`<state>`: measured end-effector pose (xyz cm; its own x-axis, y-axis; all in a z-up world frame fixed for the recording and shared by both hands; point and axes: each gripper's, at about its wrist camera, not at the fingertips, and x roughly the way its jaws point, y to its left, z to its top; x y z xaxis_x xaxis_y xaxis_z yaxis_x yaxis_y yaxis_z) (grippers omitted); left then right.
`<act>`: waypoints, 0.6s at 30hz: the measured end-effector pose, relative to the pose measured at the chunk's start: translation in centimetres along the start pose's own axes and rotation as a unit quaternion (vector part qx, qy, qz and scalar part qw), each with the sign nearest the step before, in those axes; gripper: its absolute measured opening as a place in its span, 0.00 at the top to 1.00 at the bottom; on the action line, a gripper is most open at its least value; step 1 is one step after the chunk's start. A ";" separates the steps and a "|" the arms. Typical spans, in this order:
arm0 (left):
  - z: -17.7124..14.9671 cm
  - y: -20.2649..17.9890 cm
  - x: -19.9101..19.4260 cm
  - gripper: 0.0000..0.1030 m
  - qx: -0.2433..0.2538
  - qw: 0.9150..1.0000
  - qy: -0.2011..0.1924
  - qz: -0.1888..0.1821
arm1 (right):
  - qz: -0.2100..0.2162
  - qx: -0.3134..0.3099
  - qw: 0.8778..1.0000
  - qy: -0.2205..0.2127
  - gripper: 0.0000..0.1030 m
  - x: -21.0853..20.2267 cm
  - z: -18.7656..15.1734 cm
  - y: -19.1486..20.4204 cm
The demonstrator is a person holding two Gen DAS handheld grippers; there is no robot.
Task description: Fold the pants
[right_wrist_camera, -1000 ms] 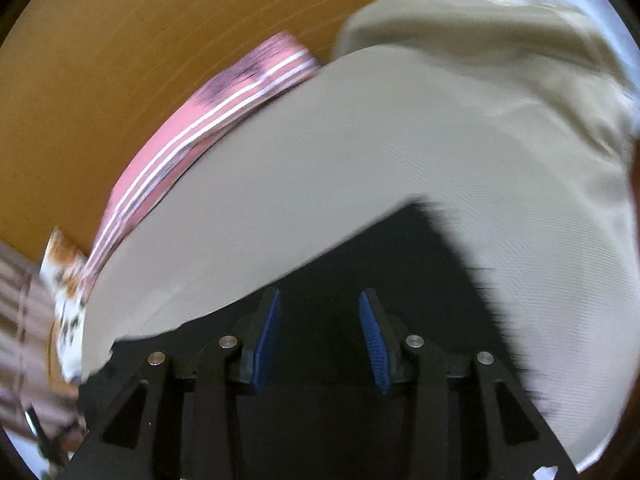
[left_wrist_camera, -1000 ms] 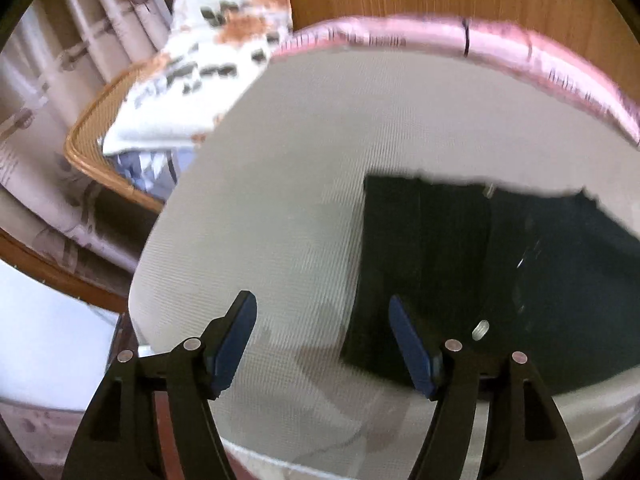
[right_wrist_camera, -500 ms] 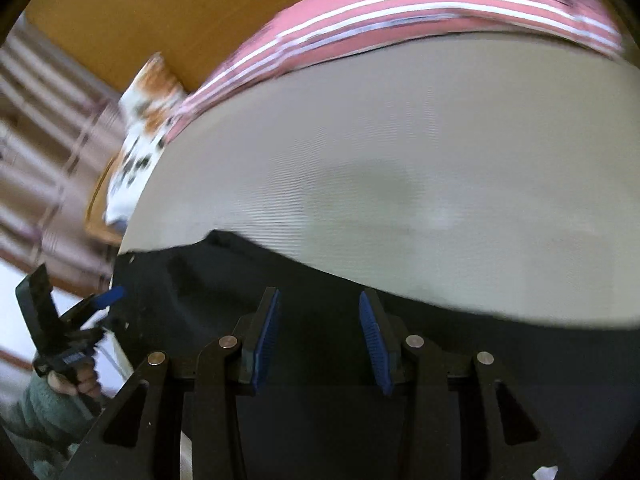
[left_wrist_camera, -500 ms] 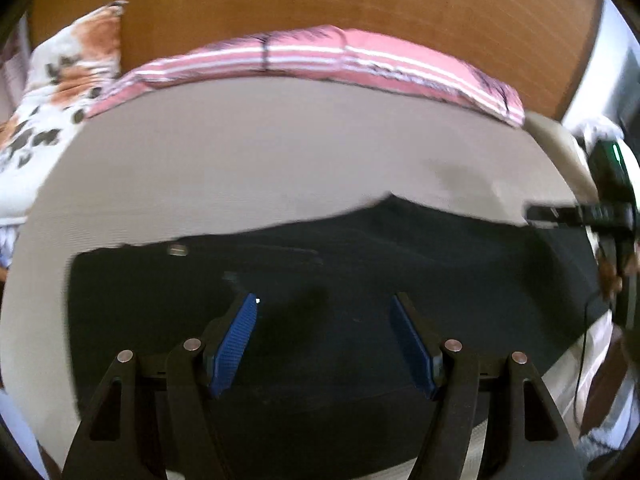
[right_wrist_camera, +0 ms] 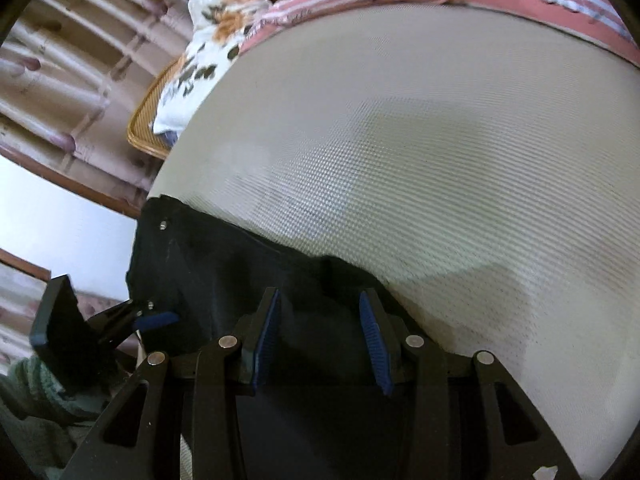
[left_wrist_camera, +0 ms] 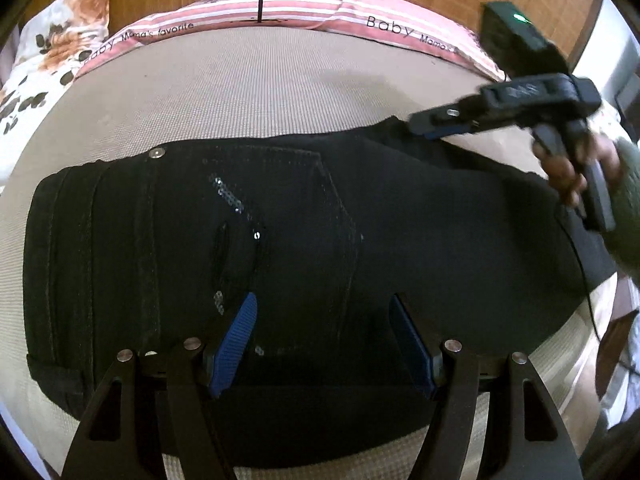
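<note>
Black pants lie flat across the beige mattress, waistband with a metal button to the left, a sequinned pocket in the middle. My left gripper hovers open over the near edge of the pants, nothing between its blue pads. My right gripper shows at the upper right, at the far edge of the pants. In the right wrist view it is open over the black fabric, and the left gripper shows at the lower left by the waistband.
A pink striped pillow lies along the wooden headboard. A floral pillow sits at the far left, over a wicker basket. Curtains hang beyond the bed's left side.
The left gripper has swung from the mattress's left edge to over the middle of the pants. The right gripper has turned left, toward the far edge of the pants. Both stay open.
</note>
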<state>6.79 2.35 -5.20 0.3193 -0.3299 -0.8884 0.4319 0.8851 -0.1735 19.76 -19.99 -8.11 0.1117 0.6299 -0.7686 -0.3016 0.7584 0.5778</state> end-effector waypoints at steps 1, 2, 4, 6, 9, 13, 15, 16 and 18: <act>0.0 0.0 0.0 0.33 0.001 1.000 0.000 0.000 | 0.011 -0.001 1.000 0.004 0.62 0.4 0.2 0.1; -0.1 -0.1 -0.1 0.33 0.001 1.000 -0.002 -0.003 | 0.019 -0.002 1.000 0.005 0.72 0.5 0.3 0.2; -0.1 0.3 -0.2 0.33 -0.005 1.000 -0.004 -0.012 | 0.035 -0.011 0.999 0.001 0.85 0.4 0.5 0.7; -0.6 0.6 -0.5 0.33 -0.014 1.000 -0.007 -0.021 | 0.029 -0.011 0.999 -0.016 0.87 -0.2 0.8 1.0; -1.2 1.1 -0.8 0.33 -0.023 0.999 -0.013 -0.030 | 0.007 -0.015 0.999 -0.049 0.91 -0.8 1.0 1.3; -1.5 1.4 -1.0 0.33 -0.029 0.999 -0.018 -0.035 | -0.046 -0.011 0.998 -0.052 0.92 1.2 0.9 0.6; -1.6 1.3 -1.0 0.33 -0.026 0.999 -0.019 -0.032 | -0.043 -0.005 0.997 -0.063 0.92 1.3 0.9 0.3; -1.7 1.2 -1.0 0.33 -0.023 0.999 -0.018 -0.030 | -0.043 -0.002 0.997 -0.064 0.92 1.2 0.9 0.2; -1.4 1.0 -1.0 0.33 -0.018 0.999 -0.015 -0.025 | -0.049 0.004 0.996 -0.071 0.86 0.7 0.7 0.4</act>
<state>5.69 4.04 -5.05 0.3236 -0.3835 -0.8650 0.4170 0.8784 -0.2334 20.39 -19.14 -8.30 0.2739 0.5696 -0.7749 -0.2743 0.8185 0.5048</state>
